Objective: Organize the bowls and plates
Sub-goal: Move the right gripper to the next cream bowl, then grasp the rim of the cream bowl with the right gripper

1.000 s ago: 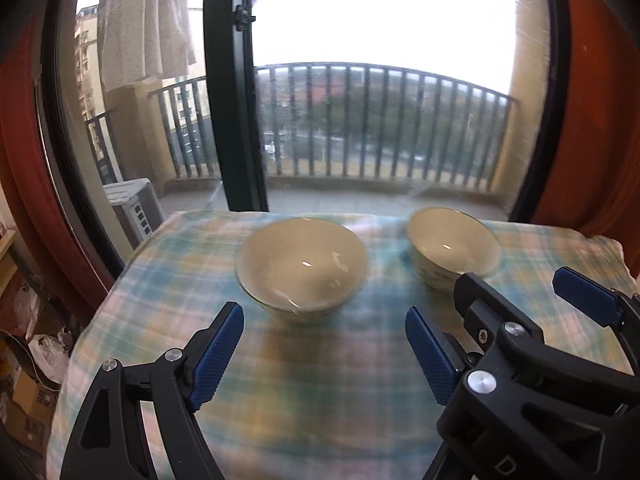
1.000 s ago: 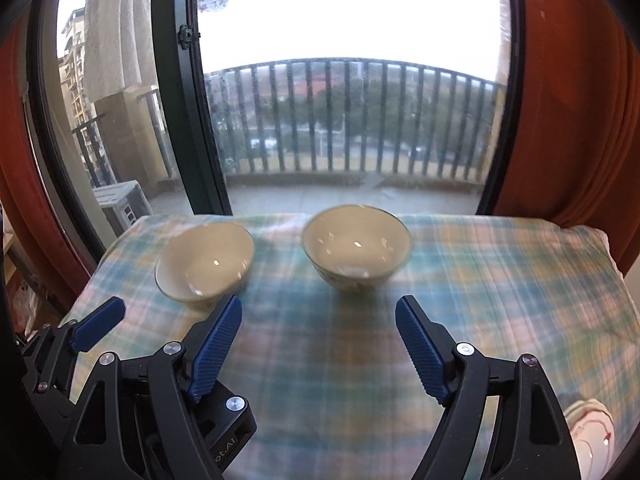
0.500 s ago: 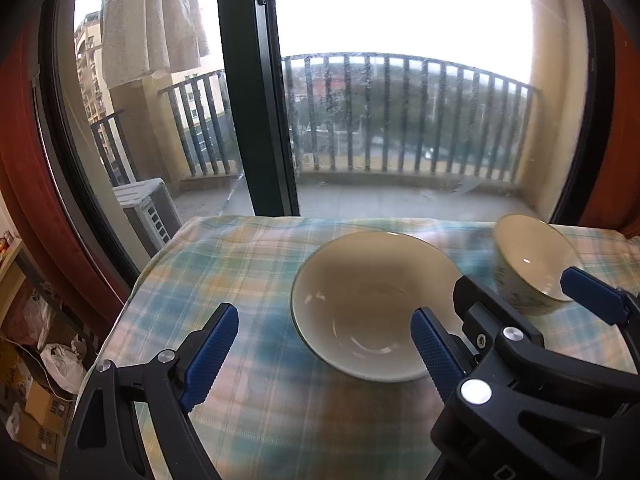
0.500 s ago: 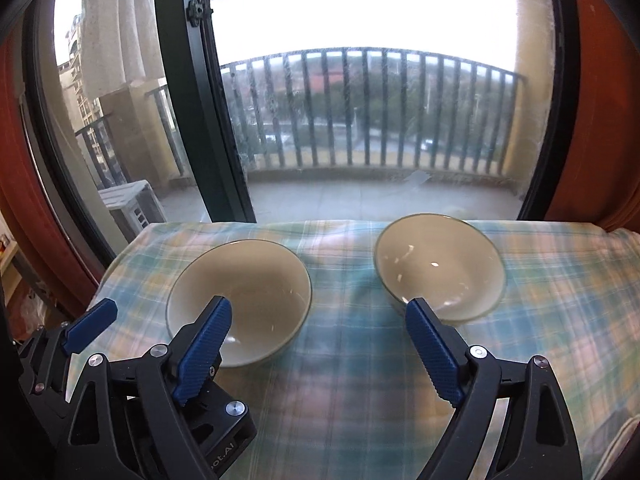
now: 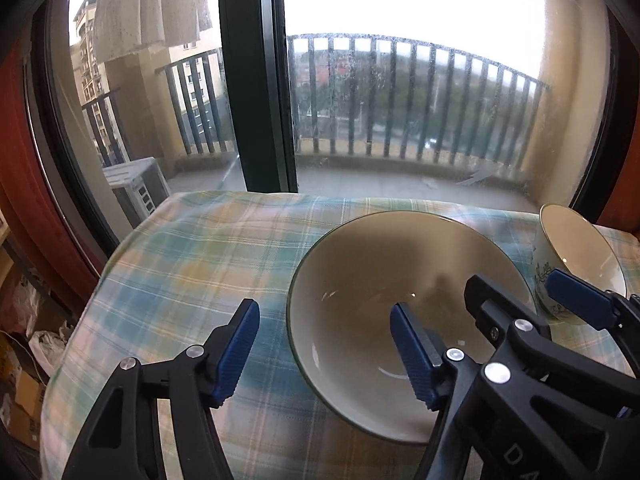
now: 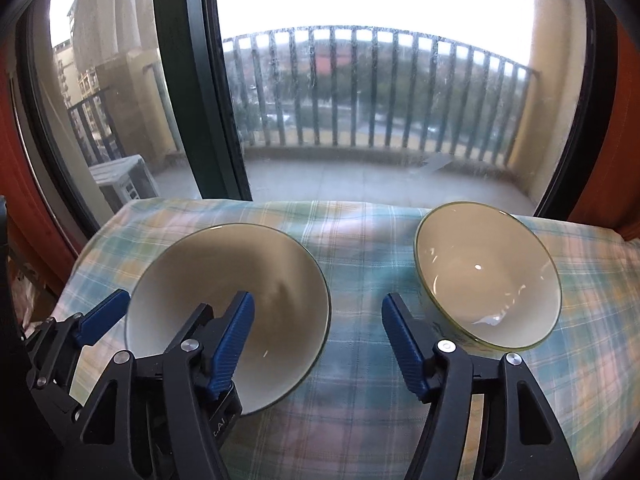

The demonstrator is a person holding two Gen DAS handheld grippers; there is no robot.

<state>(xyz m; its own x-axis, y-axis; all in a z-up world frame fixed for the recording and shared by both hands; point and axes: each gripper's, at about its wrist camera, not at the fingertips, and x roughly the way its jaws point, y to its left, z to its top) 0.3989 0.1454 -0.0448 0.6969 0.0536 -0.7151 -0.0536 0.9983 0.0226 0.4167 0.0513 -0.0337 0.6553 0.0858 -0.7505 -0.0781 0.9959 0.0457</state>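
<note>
Two cream ceramic bowls, wide one (image 6: 228, 308) and floral one (image 6: 486, 276), on plaid tablecloth (image 6: 360, 400). Left gripper (image 5: 326, 350) and right gripper (image 6: 318, 344) agape, just been closing, each straddling a bowl rim without gripping.

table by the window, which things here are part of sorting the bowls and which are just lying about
Part of the job:
- wide plain cream ceramic bowl
- deeper cream ceramic bowl with a leaf pattern outside

Just lying about:
- pastel plaid tablecloth
- white slatted unit out on the balcony
- white cloth hanging outside
</note>
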